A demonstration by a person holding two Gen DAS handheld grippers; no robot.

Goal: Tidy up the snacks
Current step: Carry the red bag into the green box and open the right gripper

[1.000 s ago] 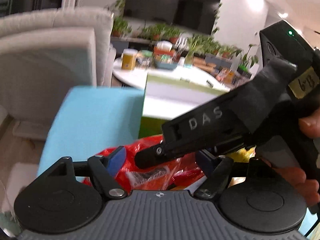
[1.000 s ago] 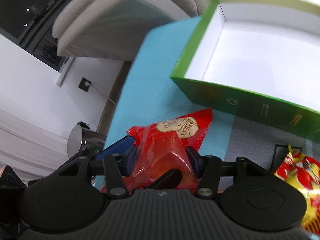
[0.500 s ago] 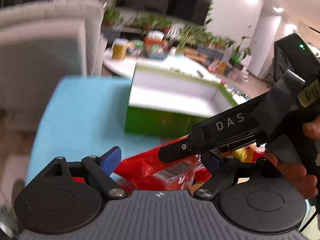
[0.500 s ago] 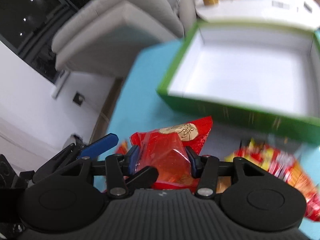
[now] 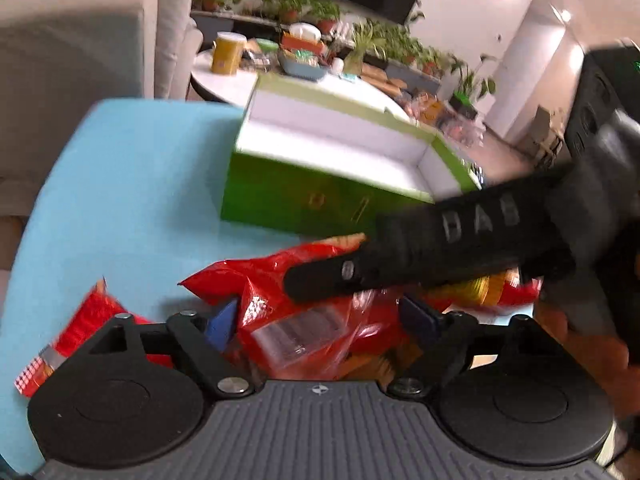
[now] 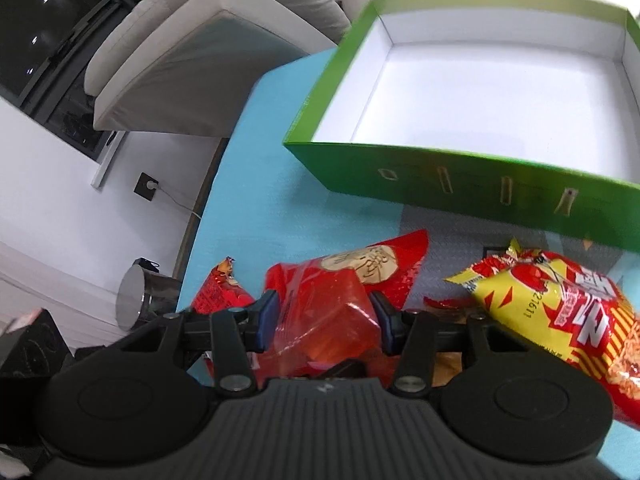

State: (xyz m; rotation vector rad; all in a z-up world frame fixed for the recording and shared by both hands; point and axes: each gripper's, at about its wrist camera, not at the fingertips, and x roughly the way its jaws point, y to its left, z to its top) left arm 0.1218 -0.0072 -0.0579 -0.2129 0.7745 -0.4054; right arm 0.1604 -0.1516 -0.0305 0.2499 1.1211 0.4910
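Observation:
My right gripper (image 6: 325, 320) is shut on a clear red snack bag (image 6: 340, 296) and holds it in front of the open green box (image 6: 460, 184), whose white inside holds nothing. The same red bag (image 5: 304, 320) sits between the wide-open fingers of my left gripper (image 5: 320, 320), which do not clamp it. The right gripper's black body (image 5: 440, 248) crosses the left wrist view above the bag. A yellow-and-red snack bag (image 6: 560, 312) lies to the right. A small red packet (image 6: 220, 288) lies at the left, and it also shows in the left wrist view (image 5: 68, 340).
The snacks and box rest on a light blue table (image 5: 120, 184) with a grey mat (image 6: 460, 240) under the box front. A grey sofa (image 6: 192, 52) stands beyond the table's left edge. A white round table (image 5: 224, 76) with jars and plants stands behind the box.
Both grippers have tilted down and moved toward the box. The right gripper still holds the red bag. The yellow bag and small red packet have come into view.

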